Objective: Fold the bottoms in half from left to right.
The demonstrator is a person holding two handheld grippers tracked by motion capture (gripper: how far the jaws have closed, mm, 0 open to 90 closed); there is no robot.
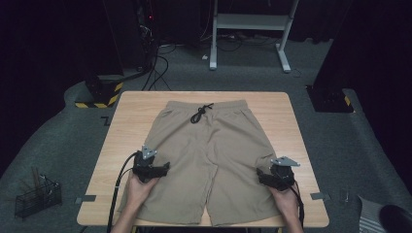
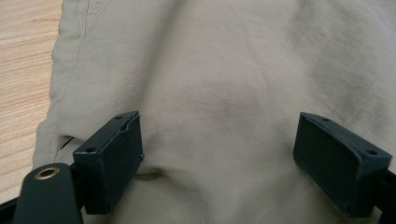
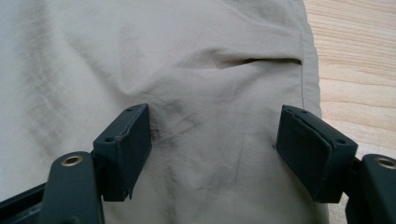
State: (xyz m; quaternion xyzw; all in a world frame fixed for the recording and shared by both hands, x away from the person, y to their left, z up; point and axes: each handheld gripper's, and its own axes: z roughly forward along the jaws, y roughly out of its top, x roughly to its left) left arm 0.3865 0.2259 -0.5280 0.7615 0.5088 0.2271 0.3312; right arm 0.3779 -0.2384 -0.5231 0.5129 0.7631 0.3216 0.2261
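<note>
On the floor far left stands a wire basket [image 1: 37,197], dim in the poor light, possibly with sticks in it. Next comes the table [image 1: 131,104], a pale wood top, with tan shorts [image 1: 209,145] spread flat over its middle, waistband at the far edge, the two legs pointing toward the person. A black drawstring [image 1: 200,113] lies knotted on the waistband. The left gripper [image 1: 164,167] sits over the left leg of the shorts, near the outer seam, held by the left hand [image 1: 138,187]; in the left gripper view its jaws stand wide apart with bare cloth [image 2: 219,116] between them, the tips just at or on the fabric, pinching nothing. The table's wood [image 2: 23,70] shows beside the seam there. Further right, the right gripper [image 1: 265,175] rests over the right leg, held by the right hand [image 1: 286,199]; in the right gripper view its jaws are likewise spread wide over the shorts [image 3: 210,93], with a pocket slit [image 3: 261,60] just beyond them and wood [image 3: 350,56] past the outer edge. Neither gripper holds any cloth
</note>
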